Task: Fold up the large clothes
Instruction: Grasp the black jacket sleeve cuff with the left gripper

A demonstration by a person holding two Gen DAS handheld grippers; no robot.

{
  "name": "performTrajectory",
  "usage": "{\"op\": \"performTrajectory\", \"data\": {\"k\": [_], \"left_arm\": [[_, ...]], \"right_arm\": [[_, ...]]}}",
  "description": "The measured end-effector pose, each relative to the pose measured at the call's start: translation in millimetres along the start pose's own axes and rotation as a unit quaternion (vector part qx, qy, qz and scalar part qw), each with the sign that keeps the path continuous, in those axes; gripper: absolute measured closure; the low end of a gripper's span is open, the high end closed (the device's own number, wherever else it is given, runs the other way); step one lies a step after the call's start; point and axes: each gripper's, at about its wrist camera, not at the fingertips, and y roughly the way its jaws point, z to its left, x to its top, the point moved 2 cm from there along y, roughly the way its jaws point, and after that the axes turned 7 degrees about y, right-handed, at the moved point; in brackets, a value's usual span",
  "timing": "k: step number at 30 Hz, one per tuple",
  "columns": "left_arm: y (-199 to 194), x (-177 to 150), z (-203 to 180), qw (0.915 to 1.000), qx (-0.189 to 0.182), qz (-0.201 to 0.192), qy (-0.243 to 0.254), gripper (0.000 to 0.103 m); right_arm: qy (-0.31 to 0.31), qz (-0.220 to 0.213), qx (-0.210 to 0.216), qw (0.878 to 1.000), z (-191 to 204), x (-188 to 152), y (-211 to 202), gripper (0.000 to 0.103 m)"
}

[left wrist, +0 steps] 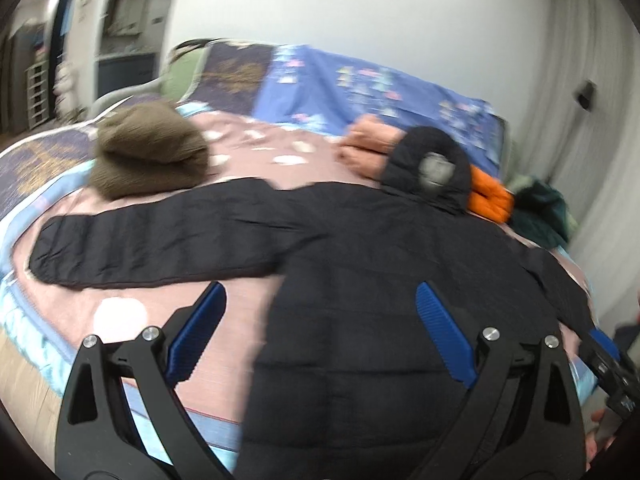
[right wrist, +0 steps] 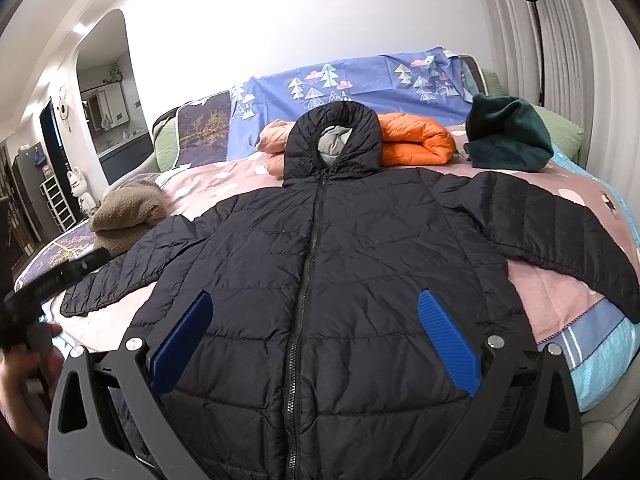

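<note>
A black hooded puffer jacket (right wrist: 320, 264) lies flat and zipped on the bed, front up, hood toward the headboard, both sleeves spread out. In the left wrist view the same jacket (left wrist: 380, 300) shows blurred, its left sleeve (left wrist: 152, 244) stretched across the pink sheet. My left gripper (left wrist: 320, 292) hovers open above the jacket's left side edge, nothing between its blue pads. My right gripper (right wrist: 316, 304) stands open over the jacket's lower front, straddling the zipper (right wrist: 308, 264). Neither touches the fabric that I can see. The other gripper (right wrist: 48, 280) shows at the left edge of the right wrist view.
Folded clothes lie around the jacket: a brown fleece (right wrist: 128, 212) at left, a peach garment (right wrist: 276, 140) and an orange puffer (right wrist: 416, 140) behind the hood, a dark green garment (right wrist: 508, 136) at right. A blue patterned sheet (right wrist: 340, 80) covers the headboard. A hand (right wrist: 20, 384) shows at lower left.
</note>
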Motion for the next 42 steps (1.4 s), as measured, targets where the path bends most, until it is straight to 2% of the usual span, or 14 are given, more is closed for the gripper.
{"op": "performTrajectory", "data": {"k": [2,6,11,14,17,18,22,23,31,35,36,38,39,42], "left_arm": [[3,2,42,0.9988,0.017,0.003,-0.046,0.012],[4,-1,112,0.9931,0.029,0.015,-0.113,0.031],[-2,-14,205,0.9761,0.058,0.023,-0.208,0.032],[0,-26,252,0.9600,0.047,0.022,-0.275,0.038],[4,-44,290,0.9391,0.028,0.023,-0.342,0.040],[5,-49,296,0.9345,0.022,0.023,-0.354,0.042],[17,-70,318,0.9050,0.004,0.027,-0.424,0.042],[19,-73,322,0.9022,0.007,0.025,-0.430,0.042],[38,-79,345,0.8922,0.055,0.042,-0.446,0.042],[49,-72,351,0.8928,0.072,0.040,-0.443,0.044],[51,-69,353,0.8932,0.076,0.038,-0.442,0.048],[56,-64,357,0.8943,0.081,0.039,-0.438,0.070],[58,-62,359,0.8944,0.083,0.037,-0.438,0.093],[56,-51,360,0.8979,0.080,0.018,-0.433,0.100]], "right_arm": [[-0.002,0.001,0.004,1.000,0,-1,0,0.001],[-0.002,0.000,0.007,1.000,-3,-1,0,0.001],[0.010,0.004,0.013,1.000,-8,-3,3,0.001],[0.008,0.004,0.011,1.000,-8,-5,2,0.001],[0.003,-0.001,0.009,1.000,-7,-5,-1,0.001],[0.003,-0.002,0.010,1.000,-6,-5,-2,0.001],[0.002,-0.005,0.007,1.000,-7,-5,-4,0.001],[0.003,-0.004,0.007,1.000,-8,-5,-4,0.001],[0.005,-0.011,0.004,1.000,-10,-3,-11,0.001],[0.003,-0.011,0.002,1.000,-10,-3,-13,0.001],[0.003,-0.011,0.003,1.000,-10,-3,-14,0.001],[0.002,-0.012,0.003,1.000,-9,-3,-15,0.001],[0.002,-0.012,0.003,1.000,-9,-3,-16,0.001],[0.002,-0.015,0.003,1.000,-10,-2,-18,0.001]]}}
